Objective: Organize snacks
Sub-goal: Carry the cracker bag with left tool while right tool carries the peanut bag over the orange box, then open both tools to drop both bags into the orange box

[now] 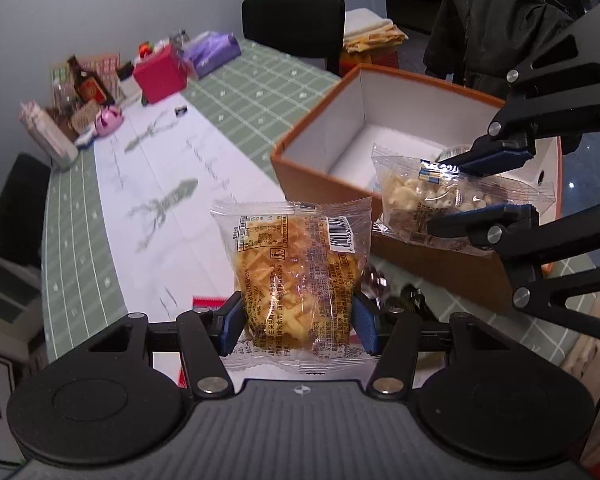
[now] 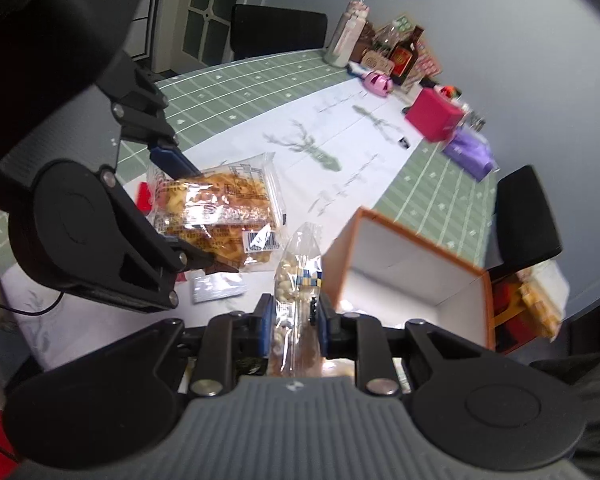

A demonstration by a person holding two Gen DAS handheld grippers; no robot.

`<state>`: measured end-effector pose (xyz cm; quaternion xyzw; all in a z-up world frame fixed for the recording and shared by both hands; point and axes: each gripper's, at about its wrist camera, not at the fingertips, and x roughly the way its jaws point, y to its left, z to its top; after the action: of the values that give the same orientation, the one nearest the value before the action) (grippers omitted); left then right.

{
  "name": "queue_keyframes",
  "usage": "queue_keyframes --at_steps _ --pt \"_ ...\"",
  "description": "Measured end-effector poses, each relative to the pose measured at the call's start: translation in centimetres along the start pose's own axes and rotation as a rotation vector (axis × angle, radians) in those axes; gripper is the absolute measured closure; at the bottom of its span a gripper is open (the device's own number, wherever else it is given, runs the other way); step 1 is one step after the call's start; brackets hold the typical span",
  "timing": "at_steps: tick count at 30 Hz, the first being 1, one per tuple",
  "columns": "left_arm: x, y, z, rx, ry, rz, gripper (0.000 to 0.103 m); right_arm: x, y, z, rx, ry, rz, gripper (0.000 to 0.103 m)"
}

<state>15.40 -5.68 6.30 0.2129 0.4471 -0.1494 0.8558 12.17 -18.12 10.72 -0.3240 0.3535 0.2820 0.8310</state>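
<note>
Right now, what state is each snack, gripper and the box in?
left gripper: shut on orange snack packet
orange snack packet: sealed, held clear of the table
right gripper: shut on pale snack packet
pale snack packet: sealed, held
orange box: open, lidless

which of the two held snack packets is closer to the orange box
The pale puffed-snack packet in the right gripper, overlapping the orange box rim; the yellow-orange packet in the left gripper sits left of it.

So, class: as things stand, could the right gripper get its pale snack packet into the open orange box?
Probably yes. The right gripper, shut on the pale snack packet, hangs at the orange box rim; the box's open top looks unobstructed, and the left gripper holds the yellow snack packet off to the side.
</note>
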Motion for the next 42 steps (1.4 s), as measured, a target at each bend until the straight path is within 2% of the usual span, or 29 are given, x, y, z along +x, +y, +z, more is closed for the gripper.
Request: queue_keyframes --at_steps 6,9,18,29,37,42 --pt "0.6 -1.1 4.2 0.040 -0.045 0.001 0.040 0.5 -2.9 0.4 -0.041 0.023 -0.091 0.083" --pt "1.5 -1.9 6.0 0.051 -0.052 -0.016 0.040 1.5 -4.9 -0.3 -0.016 0.051 -0.122 0.083" --pt "6.1 -4.5 9.6 0.089 -0.039 -0.063 0.040 5.0 -8.8 -3.5 0.054 0.112 -0.147 0.083" --pt "12.2 -5.7 10.9 0.089 0.047 -0.090 0.040 9.4 -10.9 -5.4 0.049 0.151 -0.144 0.083" --pt "15.1 -6.0 11.0 0.089 0.077 -0.104 0.040 11.7 -11.1 -6.8 0.016 0.158 -0.139 0.083" --pt "16.3 -6.7 11.0 0.104 0.082 -0.118 0.039 12.4 -11.1 -7.3 0.021 0.131 -0.115 0.082"
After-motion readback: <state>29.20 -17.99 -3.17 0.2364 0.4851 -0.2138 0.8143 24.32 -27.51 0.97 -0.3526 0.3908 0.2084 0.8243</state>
